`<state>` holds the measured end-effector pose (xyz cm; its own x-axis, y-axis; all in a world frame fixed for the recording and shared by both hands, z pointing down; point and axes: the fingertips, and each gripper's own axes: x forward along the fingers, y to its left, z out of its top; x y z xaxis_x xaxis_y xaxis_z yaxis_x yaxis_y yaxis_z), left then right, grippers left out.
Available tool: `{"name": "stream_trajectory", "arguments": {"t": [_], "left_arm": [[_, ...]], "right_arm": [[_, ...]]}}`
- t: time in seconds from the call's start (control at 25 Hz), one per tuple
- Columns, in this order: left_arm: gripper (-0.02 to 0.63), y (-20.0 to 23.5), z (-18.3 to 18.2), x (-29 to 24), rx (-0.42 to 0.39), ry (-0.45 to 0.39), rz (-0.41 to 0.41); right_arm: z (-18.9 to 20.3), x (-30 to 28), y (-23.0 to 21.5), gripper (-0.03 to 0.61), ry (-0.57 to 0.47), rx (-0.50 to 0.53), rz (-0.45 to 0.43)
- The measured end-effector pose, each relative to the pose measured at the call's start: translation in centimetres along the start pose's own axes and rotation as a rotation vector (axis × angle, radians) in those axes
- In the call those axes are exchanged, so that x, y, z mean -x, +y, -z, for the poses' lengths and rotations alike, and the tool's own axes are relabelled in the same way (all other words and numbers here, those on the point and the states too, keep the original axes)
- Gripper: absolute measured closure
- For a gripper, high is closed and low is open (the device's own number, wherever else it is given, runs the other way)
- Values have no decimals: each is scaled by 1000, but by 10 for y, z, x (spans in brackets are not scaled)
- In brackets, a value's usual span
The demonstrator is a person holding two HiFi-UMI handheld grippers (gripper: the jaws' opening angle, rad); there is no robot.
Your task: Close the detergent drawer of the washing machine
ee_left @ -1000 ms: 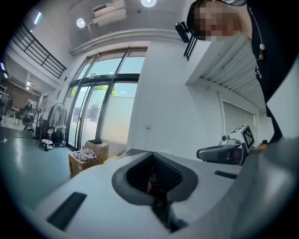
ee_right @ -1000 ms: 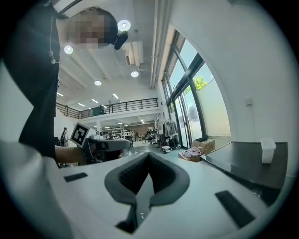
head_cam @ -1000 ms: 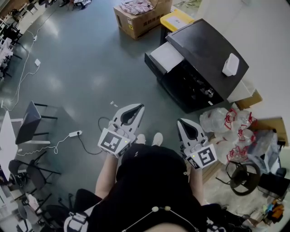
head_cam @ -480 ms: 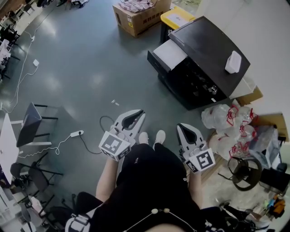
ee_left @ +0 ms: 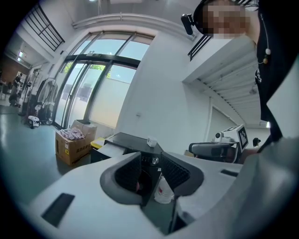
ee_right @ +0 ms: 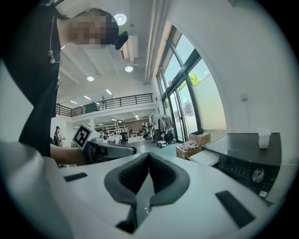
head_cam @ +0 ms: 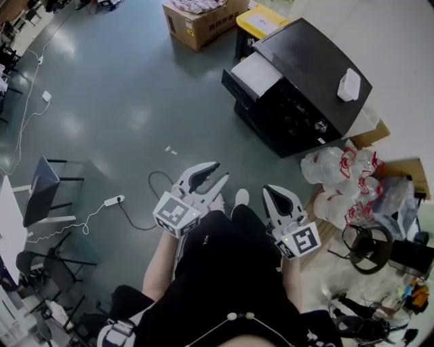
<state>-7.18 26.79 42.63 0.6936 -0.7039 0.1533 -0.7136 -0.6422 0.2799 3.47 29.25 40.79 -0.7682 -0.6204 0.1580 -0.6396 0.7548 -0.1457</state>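
Observation:
The black washing machine (head_cam: pixel 305 88) stands at the upper right of the head view, and its white detergent drawer (head_cam: pixel 256 73) sticks out toward the left. Both grippers hover low over the floor in front of the person, well short of the machine. My left gripper (head_cam: pixel 220 171) has just been opening, and its jaws stand apart with nothing between them. In the left gripper view the machine (ee_left: pixel 135 142) and drawer (ee_left: pixel 108 150) lie far beyond the gripper (ee_left: pixel 150 156). My right gripper (head_cam: pixel 266 190) is shut and empty. In its own view the right gripper (ee_right: pixel 148 156) has the drawer (ee_right: pixel 208 158) ahead to the right.
A small white box (head_cam: pixel 348 85) lies on the machine's top. A cardboard box (head_cam: pixel 196 17) and a yellow-lidded bin (head_cam: pixel 261 20) stand behind the drawer. Plastic bags (head_cam: pixel 339 183) and a fan (head_cam: pixel 369 247) crowd the right. A chair (head_cam: pixel 41 190) and power strip (head_cam: pixel 112 200) are at the left.
The left gripper's jaws, shut in both earlier frames, now stand parted. Both grippers have shifted slightly in the view, and the machine sits a little higher in the picture.

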Motion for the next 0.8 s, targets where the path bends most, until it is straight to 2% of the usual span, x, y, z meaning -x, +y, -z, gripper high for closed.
{"name": "stream_trajectory", "arguments": {"t": [0.2, 0.52, 0.8], "left_arm": [[455, 5, 9, 6, 20, 23, 29], [453, 9, 17, 7, 25, 36, 50], [453, 16, 19, -1, 34, 32, 27]], "right_arm": [[-2, -6, 3, 574, -2, 24, 8], [-8, -17, 3, 574, -14, 57, 8], [-12, -21, -22, 574, -38, 35, 45]]}}
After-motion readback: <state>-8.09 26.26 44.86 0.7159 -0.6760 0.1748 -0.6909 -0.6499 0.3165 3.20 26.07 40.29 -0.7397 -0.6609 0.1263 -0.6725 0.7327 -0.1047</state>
